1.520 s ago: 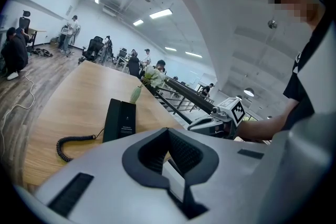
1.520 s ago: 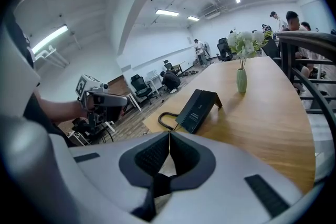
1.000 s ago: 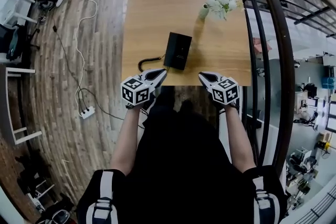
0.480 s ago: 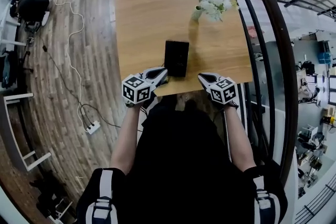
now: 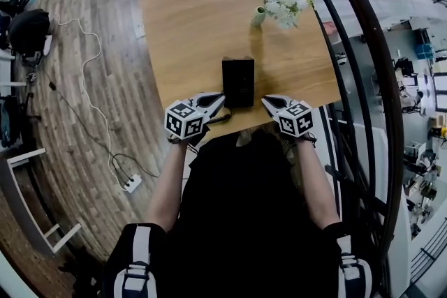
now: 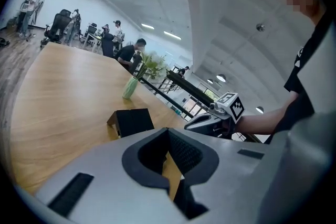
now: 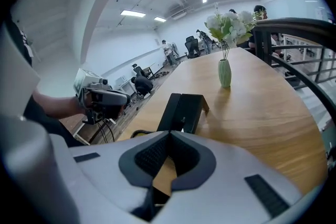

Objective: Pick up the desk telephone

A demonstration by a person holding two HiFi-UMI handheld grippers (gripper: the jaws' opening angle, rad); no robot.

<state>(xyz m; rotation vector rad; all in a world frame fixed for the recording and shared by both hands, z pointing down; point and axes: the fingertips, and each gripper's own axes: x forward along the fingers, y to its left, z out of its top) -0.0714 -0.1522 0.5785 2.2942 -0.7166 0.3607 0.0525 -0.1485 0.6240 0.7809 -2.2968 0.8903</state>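
Note:
The black desk telephone (image 5: 238, 82) stands on the wooden table (image 5: 188, 17) close to its near edge, and its coiled cord (image 5: 221, 118) hangs off that edge. My left gripper (image 5: 221, 99) is shut and empty, its tip just left of the phone's near end. On the other side my right gripper (image 5: 265, 101) is also shut and empty. In the left gripper view the phone (image 6: 134, 120) lies ahead of the closed left gripper (image 6: 168, 132). In the right gripper view the phone (image 7: 182, 112) sits right ahead of the closed right gripper (image 7: 169, 135).
A green vase of white flowers (image 5: 279, 2) stands behind the phone to the right. A black metal railing (image 5: 363, 45) runs along the table's right side. A white power strip (image 5: 131, 183) and cables lie on the plank floor at left.
Both grippers have moved forward and down toward the table's near edge; their tips now flank the phone's near end. Both stay shut.

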